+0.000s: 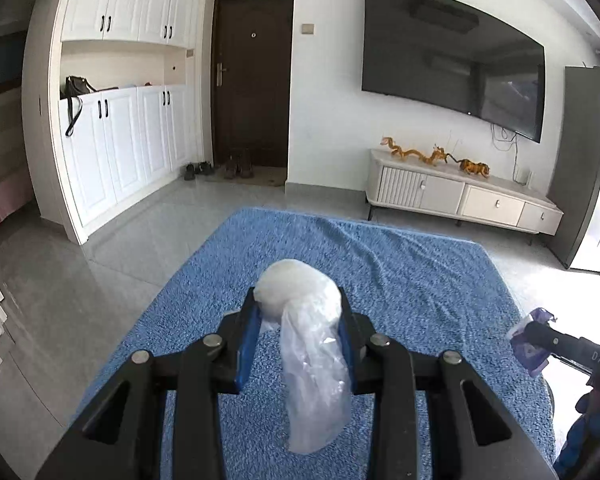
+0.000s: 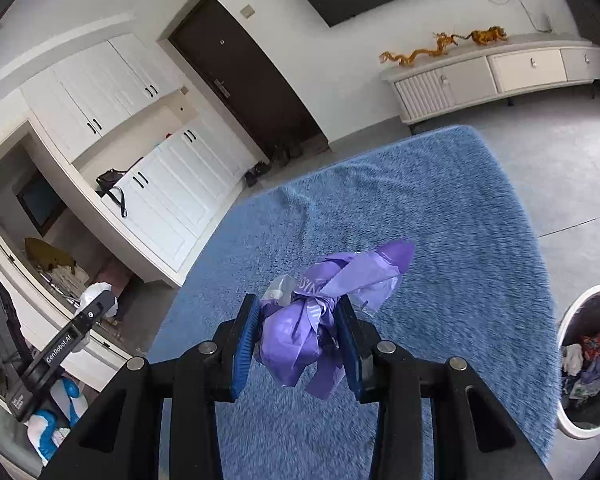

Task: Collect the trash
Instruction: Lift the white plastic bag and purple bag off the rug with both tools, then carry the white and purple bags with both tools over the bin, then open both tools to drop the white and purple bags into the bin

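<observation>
Left gripper [image 1: 300,312] clamps a clear plastic bag [image 1: 308,344]. Right gripper [image 2: 298,320] clamps a purple bag [image 2: 320,316], print unreadable. "GenRobot.AI" legible at 8 o'clock. Bin [image 2: 576,428], 4 o'clock, cut off.

Left tool [image 1: 298,334] clamped on white plastic wad [image 1: 300,300], above blue rug [image 1: 420,280], right tool [image 1: 540,340] gripping purple wrapper [image 1: 530,344] at right edge

White wad [image 1: 300,292], purple bag [image 2: 316,320] — gripper-clamped; bin [image 2: 572,424] seemingly part-full.
</observation>
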`<state>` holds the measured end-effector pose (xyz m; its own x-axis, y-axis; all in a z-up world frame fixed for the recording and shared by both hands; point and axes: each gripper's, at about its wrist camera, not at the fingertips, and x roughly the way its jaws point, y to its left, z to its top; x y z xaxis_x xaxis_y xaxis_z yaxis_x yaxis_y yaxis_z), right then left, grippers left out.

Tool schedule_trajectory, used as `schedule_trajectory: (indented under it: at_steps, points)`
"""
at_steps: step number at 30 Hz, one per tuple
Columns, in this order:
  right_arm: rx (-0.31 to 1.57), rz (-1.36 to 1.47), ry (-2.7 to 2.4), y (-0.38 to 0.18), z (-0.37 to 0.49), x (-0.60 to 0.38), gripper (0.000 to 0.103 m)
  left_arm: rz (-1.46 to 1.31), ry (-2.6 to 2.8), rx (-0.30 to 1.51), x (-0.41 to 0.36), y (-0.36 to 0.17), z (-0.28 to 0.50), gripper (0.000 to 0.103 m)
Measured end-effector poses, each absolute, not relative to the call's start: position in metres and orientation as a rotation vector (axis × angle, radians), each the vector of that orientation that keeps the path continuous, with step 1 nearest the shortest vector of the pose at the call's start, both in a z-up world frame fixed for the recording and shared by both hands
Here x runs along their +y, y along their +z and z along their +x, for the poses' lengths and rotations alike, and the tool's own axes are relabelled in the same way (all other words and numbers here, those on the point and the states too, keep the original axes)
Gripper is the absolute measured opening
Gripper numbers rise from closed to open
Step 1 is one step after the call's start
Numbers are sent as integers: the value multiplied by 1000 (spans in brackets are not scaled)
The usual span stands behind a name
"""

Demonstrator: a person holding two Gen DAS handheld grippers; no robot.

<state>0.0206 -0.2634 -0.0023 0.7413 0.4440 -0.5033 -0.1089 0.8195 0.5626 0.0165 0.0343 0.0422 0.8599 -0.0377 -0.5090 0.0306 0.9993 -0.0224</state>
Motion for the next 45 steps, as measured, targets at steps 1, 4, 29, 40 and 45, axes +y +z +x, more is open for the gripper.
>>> schedule_trajectory:
  at_steps: [1,4,29,40,45]
  points:
    - [668,530,315,-1,17,-266,36,-11,-35,532,32,44,16,32]
    - [642,524,291,0,3,-281,36,10,-33,526,18,49,8,32]
    - [678,721,-142,-110,-71,-516,36,284,-678,869,-324,-27,52,34]
    - [786,766,-259,-171,-69,-557,44,241,-890,1126,-432,-100,66,53]
    - [811,776,-306,-180,-76,-562,50,224,-904,1154,-442,-106,68,54]
